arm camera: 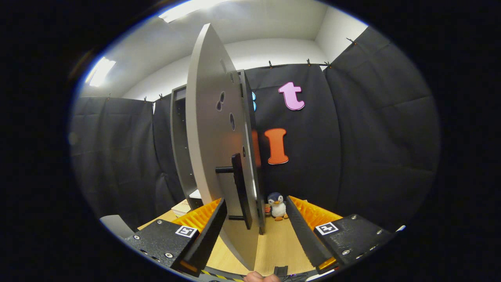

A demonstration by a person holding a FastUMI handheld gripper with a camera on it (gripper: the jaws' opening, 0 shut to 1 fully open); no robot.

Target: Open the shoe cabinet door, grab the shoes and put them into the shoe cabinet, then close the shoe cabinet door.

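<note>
Fingers (256, 231) spread wide around cabinet door handle (238, 190).

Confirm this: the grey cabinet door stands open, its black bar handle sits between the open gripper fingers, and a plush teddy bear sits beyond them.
Not a teddy bear: the gripper view shows a plush penguin there. Grey cabinet door, black bar handle and open gripper are right.

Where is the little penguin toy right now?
The penguin toy stands on the wooden floor beyond the open gripper, against the black cloth wall, just to the right of the cabinet door and its black handle.
</note>
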